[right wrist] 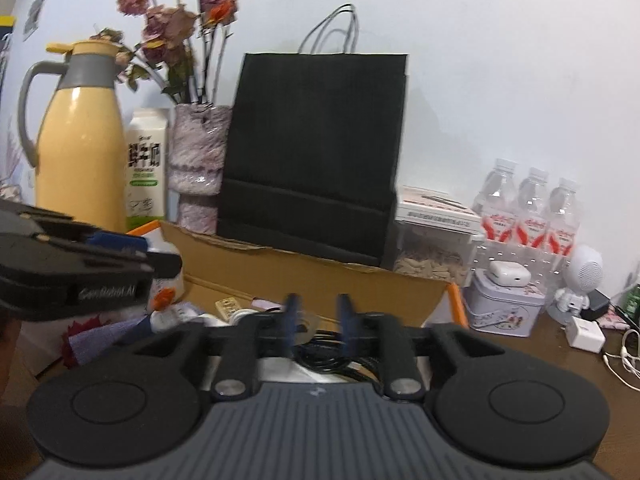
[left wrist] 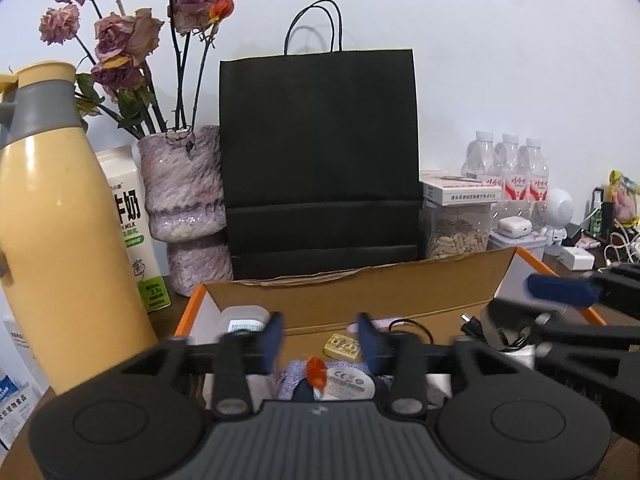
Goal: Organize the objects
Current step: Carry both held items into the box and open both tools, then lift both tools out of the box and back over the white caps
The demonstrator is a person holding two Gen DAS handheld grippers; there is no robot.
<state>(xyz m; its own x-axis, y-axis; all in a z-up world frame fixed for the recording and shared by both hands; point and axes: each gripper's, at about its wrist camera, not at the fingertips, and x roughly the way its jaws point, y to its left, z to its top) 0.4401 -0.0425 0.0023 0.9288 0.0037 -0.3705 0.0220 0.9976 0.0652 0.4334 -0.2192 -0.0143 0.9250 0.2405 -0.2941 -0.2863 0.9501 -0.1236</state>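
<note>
Left gripper [left wrist: 320, 338] fingers parted, holding nothing, over the cardboard box [left wrist: 360, 292]; right gripper [right wrist: 318, 320] likewise (both blurred); box contents largely hidden; black cable [right wrist: 332, 360] at 6 o'clock.

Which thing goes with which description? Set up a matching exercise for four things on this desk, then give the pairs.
Things:
1. thermos jug
2. paper bag
3. water bottles
4. milk carton

Descriptions:
A. black, standing behind the cardboard box
B. clear, with red and white labels
C. yellow with a grey collar
D. white and green, between the jug and the vase

Pairs: 1-C, 2-A, 3-B, 4-D
</note>
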